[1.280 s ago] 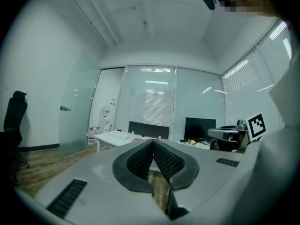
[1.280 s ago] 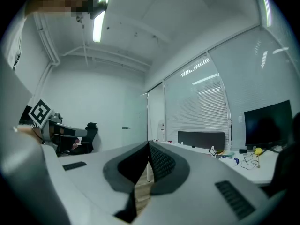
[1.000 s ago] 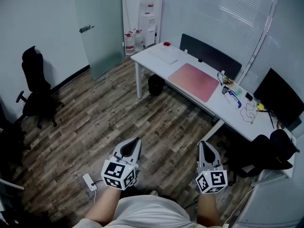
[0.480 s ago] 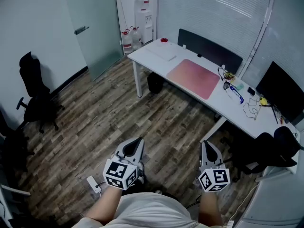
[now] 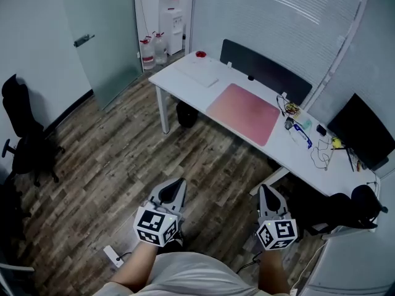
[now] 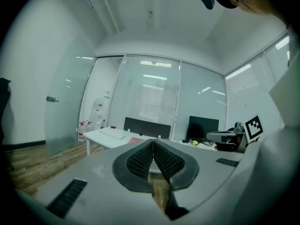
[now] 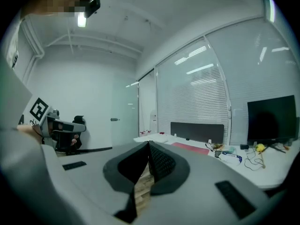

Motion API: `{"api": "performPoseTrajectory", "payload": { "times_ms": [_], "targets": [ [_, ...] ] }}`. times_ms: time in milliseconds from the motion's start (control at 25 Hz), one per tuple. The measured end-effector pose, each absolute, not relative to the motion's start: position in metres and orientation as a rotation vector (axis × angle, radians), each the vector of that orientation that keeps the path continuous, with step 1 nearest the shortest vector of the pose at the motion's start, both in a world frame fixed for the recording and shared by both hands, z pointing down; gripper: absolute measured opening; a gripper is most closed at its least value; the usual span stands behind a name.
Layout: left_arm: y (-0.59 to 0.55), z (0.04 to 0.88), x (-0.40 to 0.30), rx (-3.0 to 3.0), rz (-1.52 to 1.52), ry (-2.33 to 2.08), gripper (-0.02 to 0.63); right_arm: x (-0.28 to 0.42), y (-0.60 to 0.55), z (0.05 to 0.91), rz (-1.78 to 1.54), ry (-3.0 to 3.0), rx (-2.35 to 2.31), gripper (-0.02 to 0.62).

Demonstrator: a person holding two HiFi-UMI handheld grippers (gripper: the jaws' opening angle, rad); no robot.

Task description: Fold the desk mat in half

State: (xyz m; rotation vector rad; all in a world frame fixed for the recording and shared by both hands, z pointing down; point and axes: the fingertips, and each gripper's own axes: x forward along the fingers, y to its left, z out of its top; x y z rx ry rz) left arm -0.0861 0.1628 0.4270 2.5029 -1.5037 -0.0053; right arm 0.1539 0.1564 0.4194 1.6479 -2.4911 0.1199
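Observation:
A pink desk mat [image 5: 243, 113] lies flat on the long white desk [image 5: 185, 79] across the room; it also shows as a thin pink strip [image 6: 136, 140] in the left gripper view and as a strip [image 7: 191, 147] in the right gripper view. My left gripper [image 5: 179, 183] and right gripper [image 5: 264, 188] hang side by side over the wood floor, well short of the desk. Both have their jaws closed tip to tip with nothing between them.
A dark screen panel [image 5: 265, 73] stands along the desk's far edge. Cables, glasses and small items [image 5: 302, 131] lie right of the mat, a monitor [image 5: 361, 131] beyond. A black bin [image 5: 186, 113] sits under the desk. Office chairs [image 5: 21, 134] stand left and a dark chair [image 5: 345, 205] right. A power strip [image 5: 113, 256] lies on the floor.
The view has shifted toward the desk: desk and mat sit lower and more central, the chair has slid left. Both grippers keep their place and stay shut.

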Motion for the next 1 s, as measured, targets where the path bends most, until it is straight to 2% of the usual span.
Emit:
{"api": "performPoseTrajectory", "payload": {
  "times_ms": [480,1000],
  "targets": [
    [0.012,0.438,-0.144,2.559,0.059,-1.394,0.014,0.085,0.026,0.430,0.128,-2.406,1.667,0.052],
    [-0.097,0.448,-0.110,2.572,0.110,-1.364,0.014,0.130,-0.088,0.451,0.205,-2.393,1.718,0.052]
  ]
}}
